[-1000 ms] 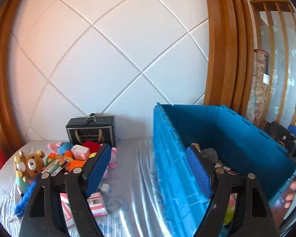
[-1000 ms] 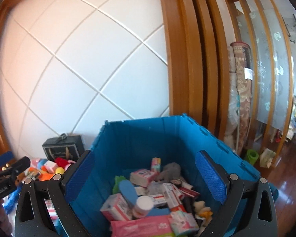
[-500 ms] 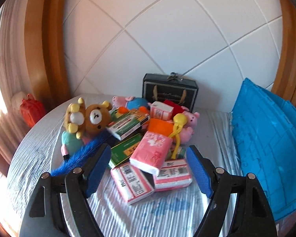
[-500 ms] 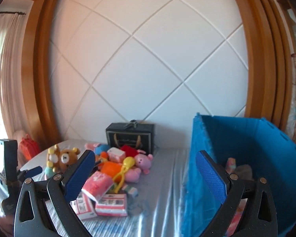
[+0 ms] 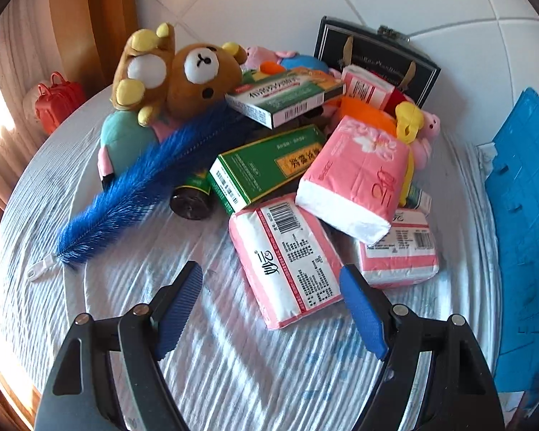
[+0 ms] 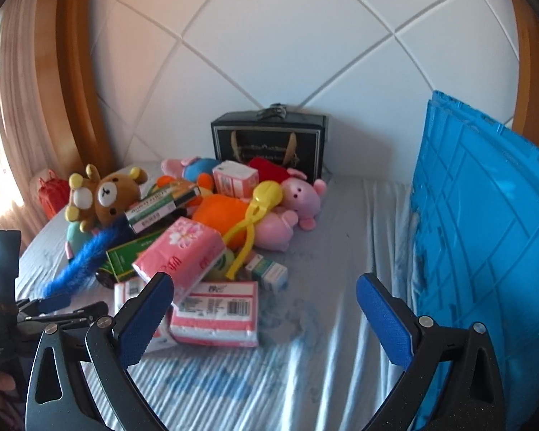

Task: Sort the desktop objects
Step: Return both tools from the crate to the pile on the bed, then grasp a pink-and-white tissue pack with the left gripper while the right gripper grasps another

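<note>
A heap of objects lies on the cloth-covered table (image 5: pixel 233 377): a brown bear plush (image 5: pixel 194 75), a blue feather (image 5: pixel 140 186), green boxes (image 5: pixel 266 165), pink tissue packs (image 5: pixel 287 258) and a pink pig plush (image 6: pixel 298 197). My left gripper (image 5: pixel 271 301) is open, hanging just in front of the nearest pink tissue pack, holding nothing. My right gripper (image 6: pixel 264 318) is open too, low over the table, with another pink tissue pack (image 6: pixel 215 312) lying by its left finger. The left gripper also shows at the left edge (image 6: pixel 54 309) of the right wrist view.
A blue crate (image 6: pixel 485 237) stands at the right of the table. A black gift box (image 6: pixel 269 143) sits against the tiled wall behind the heap. A small red bag (image 5: pixel 57 102) rests at the far left edge. Bare cloth lies between heap and crate.
Both grippers swung left from the blue crate to the heap and dropped lower toward the table. The heap now fills the left wrist view. Both stayed open.
</note>
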A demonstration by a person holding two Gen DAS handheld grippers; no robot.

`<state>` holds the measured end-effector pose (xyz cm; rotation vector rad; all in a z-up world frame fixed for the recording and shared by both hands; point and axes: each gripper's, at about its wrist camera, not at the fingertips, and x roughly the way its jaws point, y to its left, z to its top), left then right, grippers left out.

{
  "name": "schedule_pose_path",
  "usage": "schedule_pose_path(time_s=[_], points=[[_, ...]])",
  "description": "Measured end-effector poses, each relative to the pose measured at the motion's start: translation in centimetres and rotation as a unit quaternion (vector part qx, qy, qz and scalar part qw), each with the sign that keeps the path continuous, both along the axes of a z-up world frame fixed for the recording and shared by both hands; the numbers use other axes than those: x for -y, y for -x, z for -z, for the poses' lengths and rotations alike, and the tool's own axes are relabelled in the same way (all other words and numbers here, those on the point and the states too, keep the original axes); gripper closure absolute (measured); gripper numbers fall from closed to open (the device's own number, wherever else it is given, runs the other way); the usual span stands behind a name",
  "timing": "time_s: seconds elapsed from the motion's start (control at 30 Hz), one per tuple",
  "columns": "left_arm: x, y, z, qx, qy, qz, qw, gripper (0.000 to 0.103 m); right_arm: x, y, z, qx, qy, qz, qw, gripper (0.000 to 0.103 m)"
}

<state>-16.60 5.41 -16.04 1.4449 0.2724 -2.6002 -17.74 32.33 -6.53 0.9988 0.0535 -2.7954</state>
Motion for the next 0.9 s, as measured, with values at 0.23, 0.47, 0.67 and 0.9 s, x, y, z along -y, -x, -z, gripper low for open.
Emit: schedule_pose_path(time_s=[0.23,0.47,0.67,0.9], points=[[-0.9,3.6,3.4,0.050,-0.026,-0.004,0.9984,0.025,-1.4,4.2,5.3,0.071,0.002,0.011,0.997,0.000],[-2.0,5.8,6.2,0.074,-0.003,0.002,0.9972,0.015,-1.8,7.2,9.7,0.121,-0.015,0.035,0.992,0.000],[-0.7,5.6,7.3,0.077,-0.037,0.009,0.9963,0.007,-1.9,9.6,13.3,0.177,-0.037,0.043,0.983,0.000],[0.5,2.4,6.7,0.081,-0.009,0.020,0.9965,0.016,1.0,8.0,15.0,0.216,-0.030,-0.041,0.975,0.052]])
